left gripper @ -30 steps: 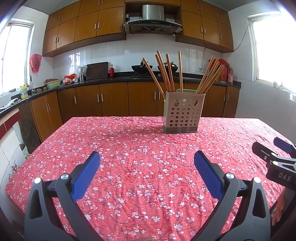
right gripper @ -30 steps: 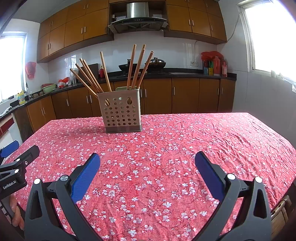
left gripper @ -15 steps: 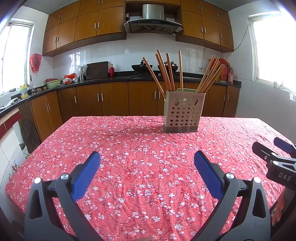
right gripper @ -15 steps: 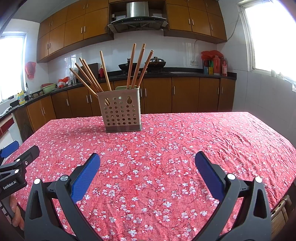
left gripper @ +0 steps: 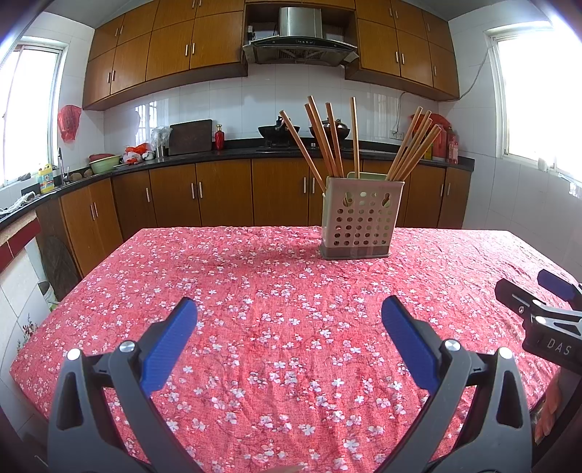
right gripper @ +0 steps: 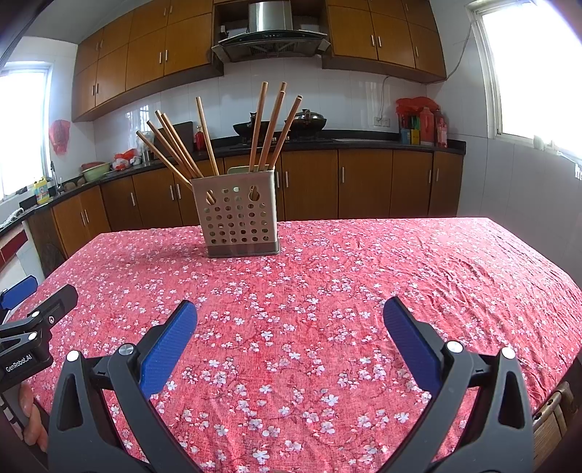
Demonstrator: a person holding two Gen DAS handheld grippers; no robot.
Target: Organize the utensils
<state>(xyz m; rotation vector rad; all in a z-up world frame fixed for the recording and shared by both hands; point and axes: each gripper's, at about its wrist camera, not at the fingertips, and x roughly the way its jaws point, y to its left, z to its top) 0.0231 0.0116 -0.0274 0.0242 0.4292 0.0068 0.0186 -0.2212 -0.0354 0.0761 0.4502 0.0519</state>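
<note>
Both the left tongs (left gripper: 289, 313) and right tongs (right gripper: 290, 314) hung released, empty. Ahead of them the chopsticks (left gripper: 329, 136) looked light, stiff and slippery; pinching one mid-shaft above the holder (left gripper: 360, 222) seemed safest.

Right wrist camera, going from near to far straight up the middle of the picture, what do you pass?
Right gripper, open over the cloth → red floral tablecloth → perforated utensil holder with chopsticks standing in it → brown base cabinets → black countertop → range hood.
</note>
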